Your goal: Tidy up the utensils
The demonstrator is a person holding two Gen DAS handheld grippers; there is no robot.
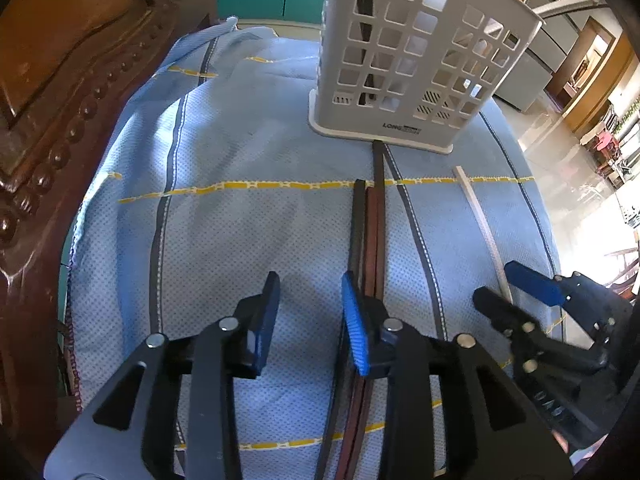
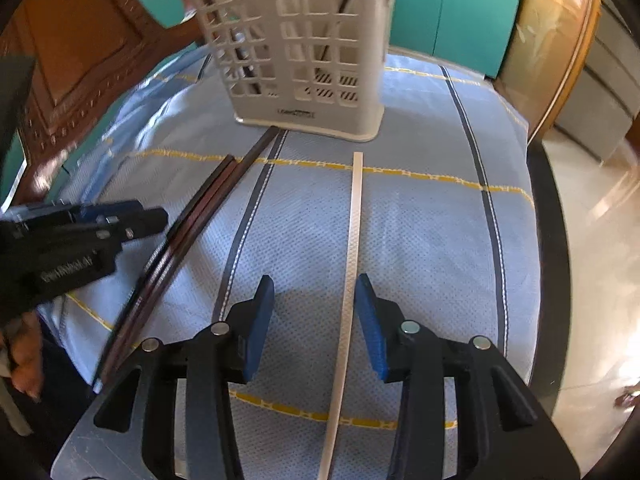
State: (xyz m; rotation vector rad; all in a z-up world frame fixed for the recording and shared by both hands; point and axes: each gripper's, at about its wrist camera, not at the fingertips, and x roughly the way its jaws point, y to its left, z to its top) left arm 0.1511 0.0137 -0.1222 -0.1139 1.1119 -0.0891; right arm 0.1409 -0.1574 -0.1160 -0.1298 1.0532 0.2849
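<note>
The right tool (image 2: 316,320) stands spread astride the long white plastic chopstick (image 2: 352,248), which lies on the blue checked cloth (image 2: 420,240) at mid-frame, below the white perforated plastic utensil basket (image 2: 296,40). Centre it, then pinch firmly near its middle. The left tool (image 1: 310,320) is spread, empty, beside the dark brown chopsticks (image 1: 370,232).
</note>
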